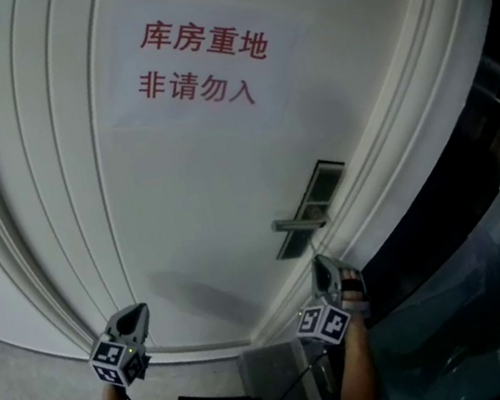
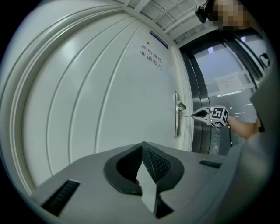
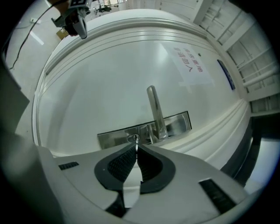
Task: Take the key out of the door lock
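The grey, black-padded left gripper has its jaws together, empty, facing a white panelled door. Well beyond, the cube-marked right gripper points its tip at the door's silver lock plate.

My right tongs face the lock plate head-on. The key lies between their tips, its far end at the keyhole in that plate. The handle juts from the plate just beyond the tongs. Far past them on the door hangs a paper notice. My left tongs are well to the left of the right ones, short of the door. A glass wall stands to the right of my right tongs.
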Demonstrator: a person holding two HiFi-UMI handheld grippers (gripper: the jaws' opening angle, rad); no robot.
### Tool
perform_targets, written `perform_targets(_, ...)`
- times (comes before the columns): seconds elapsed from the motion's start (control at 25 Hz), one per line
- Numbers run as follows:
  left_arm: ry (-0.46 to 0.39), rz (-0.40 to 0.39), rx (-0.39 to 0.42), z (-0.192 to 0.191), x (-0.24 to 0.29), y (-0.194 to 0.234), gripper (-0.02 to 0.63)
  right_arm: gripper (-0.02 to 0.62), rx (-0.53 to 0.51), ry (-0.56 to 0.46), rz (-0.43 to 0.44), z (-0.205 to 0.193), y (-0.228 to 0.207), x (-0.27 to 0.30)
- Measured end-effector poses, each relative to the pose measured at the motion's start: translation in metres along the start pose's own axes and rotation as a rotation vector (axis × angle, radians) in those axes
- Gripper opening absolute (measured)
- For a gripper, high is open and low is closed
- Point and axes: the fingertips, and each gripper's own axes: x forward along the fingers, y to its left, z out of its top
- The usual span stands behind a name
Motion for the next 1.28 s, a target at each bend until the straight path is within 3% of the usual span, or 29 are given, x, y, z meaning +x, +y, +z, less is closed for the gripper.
perform_targets(0.48,-0.012,-0.025,0.017,0.005,-0.027,-0.01,0.005,0.021,0.402,-0.014,0.025,0.009,0.02,-0.058)
perform_targets(0.88,-0.011,-0.029,0.05,0.005,-0.053,-0.017,0.005,0.021,0.884,-0.004,0.088,0.023,0.061,-0.107)
perform_targets(1.28,-0.014,-0.032,0.065,0.0,-0.069,-0.022,0.005,0.021,1.064,0.012,0.139,0.039,0.091,-0.141)
